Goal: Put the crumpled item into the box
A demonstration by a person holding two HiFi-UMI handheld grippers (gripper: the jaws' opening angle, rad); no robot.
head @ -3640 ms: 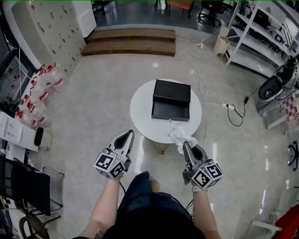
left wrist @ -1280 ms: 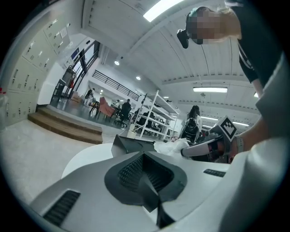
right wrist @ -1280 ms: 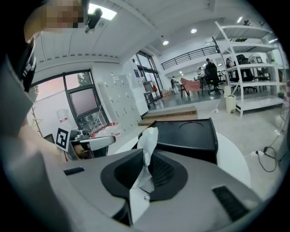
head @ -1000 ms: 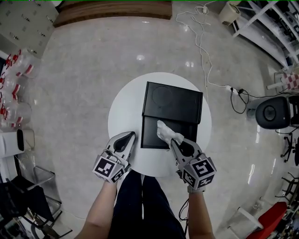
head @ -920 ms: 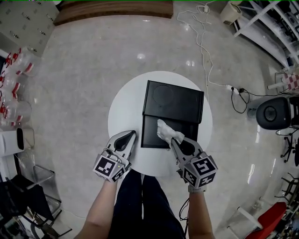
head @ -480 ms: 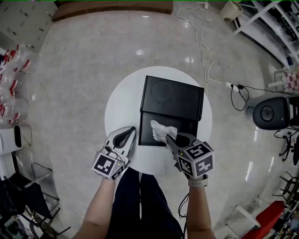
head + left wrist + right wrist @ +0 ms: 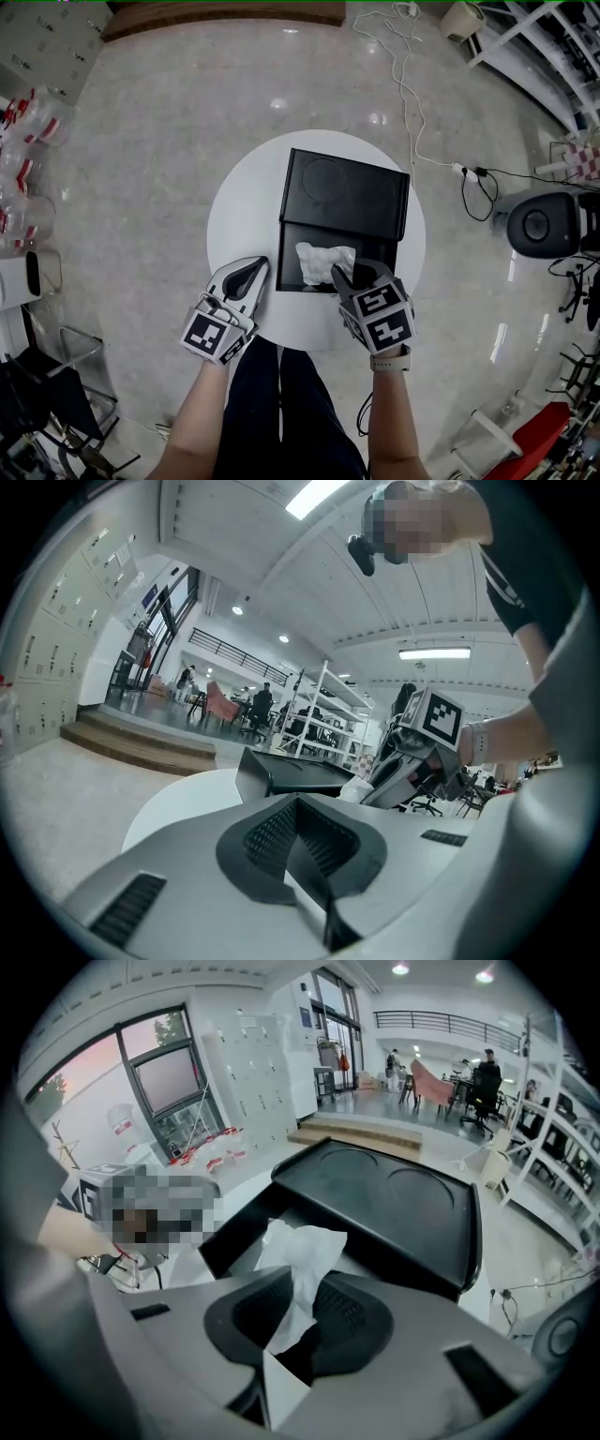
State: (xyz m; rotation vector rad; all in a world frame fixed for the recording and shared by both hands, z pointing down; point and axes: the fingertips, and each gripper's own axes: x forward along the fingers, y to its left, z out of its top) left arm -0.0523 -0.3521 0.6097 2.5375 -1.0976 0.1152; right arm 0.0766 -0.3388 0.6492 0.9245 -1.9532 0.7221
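Note:
A black box (image 7: 292, 246) lies on the round white table (image 7: 239, 202), its lid (image 7: 345, 195) folded back flat. The crumpled white tissue (image 7: 319, 262) rests in the box's tray. My right gripper (image 7: 339, 274) is at the tray's near edge, touching the tissue's near end. In the right gripper view the jaws are opening; a tail of the tissue (image 7: 298, 1252) hangs between the pads (image 7: 347, 1314), with a dark gap beside it. My left gripper (image 7: 255, 268) hovers shut over the table left of the box, nothing in it (image 7: 300, 834).
White and black cables (image 7: 405, 89) trail over the pale floor beyond the table. A round black device (image 7: 536, 225) stands at the right, bottles (image 7: 21, 111) at the left, wooden steps (image 7: 225, 11) at the top. The person's legs are right at the table's near edge.
The right gripper has carried the tissue from the table's near edge over the box and down into the tray. Its jaws have parted a little. The left gripper has kept its place.

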